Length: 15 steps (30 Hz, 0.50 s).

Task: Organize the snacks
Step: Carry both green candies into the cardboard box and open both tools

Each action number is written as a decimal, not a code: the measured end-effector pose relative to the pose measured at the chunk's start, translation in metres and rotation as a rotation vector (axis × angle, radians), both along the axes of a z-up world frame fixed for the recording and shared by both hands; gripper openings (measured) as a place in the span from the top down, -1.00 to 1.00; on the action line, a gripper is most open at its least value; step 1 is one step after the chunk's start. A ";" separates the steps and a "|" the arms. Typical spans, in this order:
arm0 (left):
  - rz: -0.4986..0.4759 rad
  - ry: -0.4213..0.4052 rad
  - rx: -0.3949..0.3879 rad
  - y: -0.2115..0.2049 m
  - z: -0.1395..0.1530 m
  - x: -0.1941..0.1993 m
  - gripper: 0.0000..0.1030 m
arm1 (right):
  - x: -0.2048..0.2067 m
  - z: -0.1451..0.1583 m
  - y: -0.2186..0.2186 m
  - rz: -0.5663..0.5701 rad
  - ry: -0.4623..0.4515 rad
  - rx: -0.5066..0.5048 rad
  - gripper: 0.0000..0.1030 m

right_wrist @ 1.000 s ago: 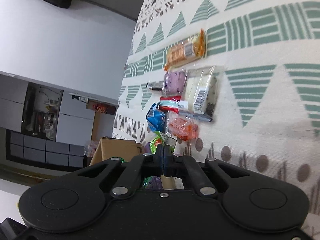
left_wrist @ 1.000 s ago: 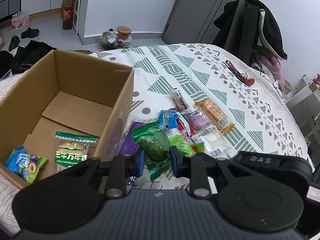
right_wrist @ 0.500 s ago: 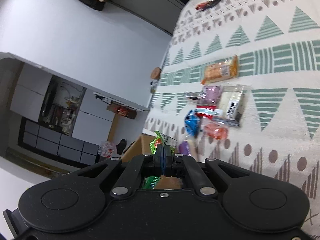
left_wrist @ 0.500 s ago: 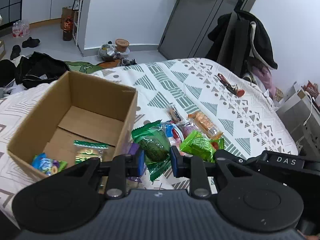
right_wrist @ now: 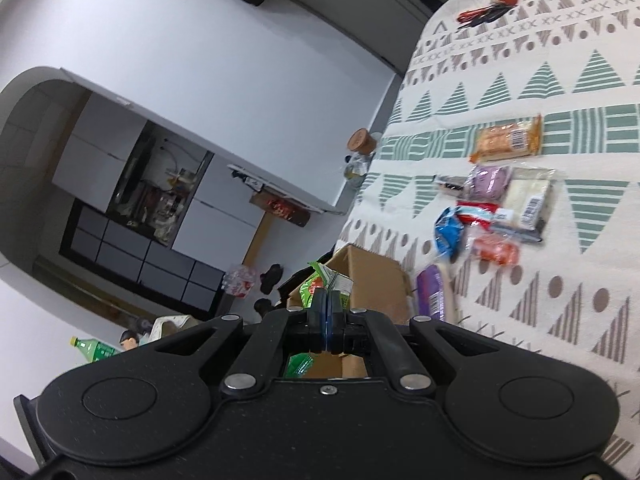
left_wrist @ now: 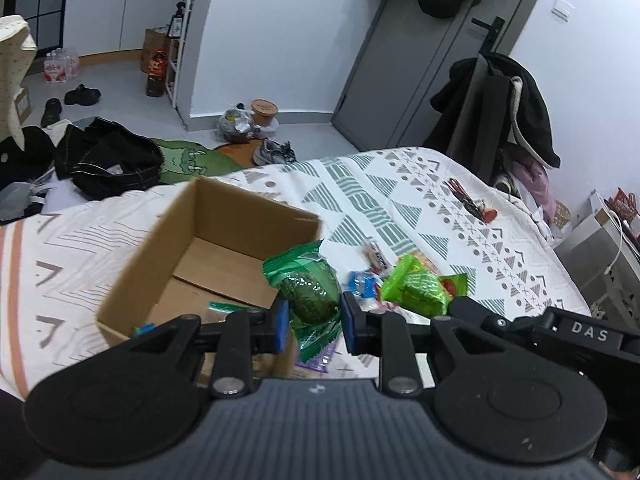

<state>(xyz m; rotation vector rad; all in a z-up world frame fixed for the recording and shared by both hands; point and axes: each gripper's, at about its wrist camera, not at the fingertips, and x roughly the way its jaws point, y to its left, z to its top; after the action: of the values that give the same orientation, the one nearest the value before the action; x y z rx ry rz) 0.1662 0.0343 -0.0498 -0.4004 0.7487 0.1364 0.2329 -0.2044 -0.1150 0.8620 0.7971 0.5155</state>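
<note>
- "DAS" in pale raised capitals, on the black plastic body of the right gripper, seen at lower right of the left wrist view.
- Barcode labels on the orange snack packet and the clear-wrapped white packet: digits too small to read.

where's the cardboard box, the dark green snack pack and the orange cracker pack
cardboard box (left_wrist: 256, 208), left wrist view, far inner wall
dark green snack pack (left_wrist: 310, 292), left wrist view, bulging middle between the pads
orange cracker pack (right_wrist: 506, 140), right wrist view, centre of wrapper
</note>
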 end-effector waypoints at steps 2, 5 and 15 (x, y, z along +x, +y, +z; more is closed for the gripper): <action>0.014 -0.003 -0.001 0.008 0.002 -0.002 0.50 | 0.000 0.001 0.006 0.012 -0.009 -0.003 1.00; 0.027 -0.007 0.001 0.020 0.003 -0.002 0.50 | 0.000 0.001 0.014 0.031 -0.019 -0.005 1.00; 0.077 0.014 -0.028 0.059 -0.010 0.004 0.50 | 0.002 -0.004 0.040 0.085 -0.028 -0.007 1.00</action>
<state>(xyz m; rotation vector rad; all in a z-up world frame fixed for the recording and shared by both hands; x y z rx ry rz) 0.1701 0.0936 -0.0597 -0.4559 0.7501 0.2012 0.2349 -0.1648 -0.1188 0.8154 0.8122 0.5976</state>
